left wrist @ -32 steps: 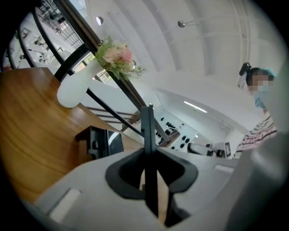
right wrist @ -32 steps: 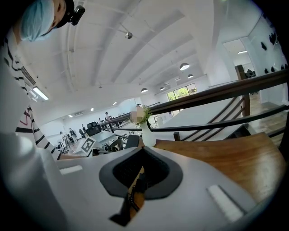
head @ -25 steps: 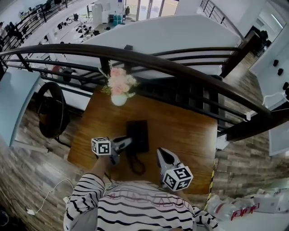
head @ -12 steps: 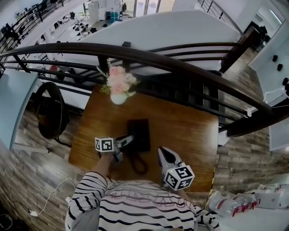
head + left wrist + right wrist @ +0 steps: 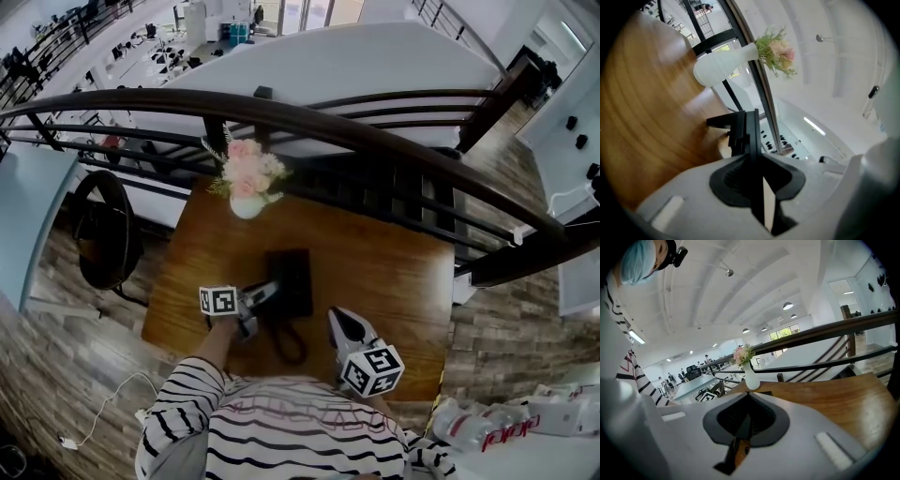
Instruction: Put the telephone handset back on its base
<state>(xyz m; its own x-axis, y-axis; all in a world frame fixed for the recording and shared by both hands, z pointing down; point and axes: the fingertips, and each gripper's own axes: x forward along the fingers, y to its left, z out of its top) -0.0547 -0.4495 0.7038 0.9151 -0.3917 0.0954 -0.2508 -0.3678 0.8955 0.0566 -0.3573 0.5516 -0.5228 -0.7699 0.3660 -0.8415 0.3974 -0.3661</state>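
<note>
Handset (image 5: 743, 131) of the telephone was pinched between the jaws of the left gripper (image 5: 757, 173), which closed on its thin black body. It was seen nearly edge-on there, with one end jutting past the jaws toward the white flower vase (image 5: 724, 68).

In the head view the left gripper (image 5: 265, 292) reached in from the person's left. Its tips were right at the left long edge of the black telephone base (image 5: 291, 277), which sat near the middle of the wooden table (image 5: 394, 272). The base's long side ran away from the person toward the vase. The handset appeared to lie along that same line, crosswise to the way the gripper pointed.

From above, black on black, I could not tell whether the handset was touching the cradle or hanging just over it. The cord (image 5: 286, 345) looped on the table between the base and the person.

The right gripper (image 5: 342, 323) hung to the right of the cord, clear of the base. Its jaws were pressed together on nothing, with only a sliver of wood showing through the slit in the right gripper view (image 5: 743, 425).

The left gripper was plainly the nearer one. Seating the handset would probably depend on keeping its length parallel to the base's left side while lowering it.
</note>
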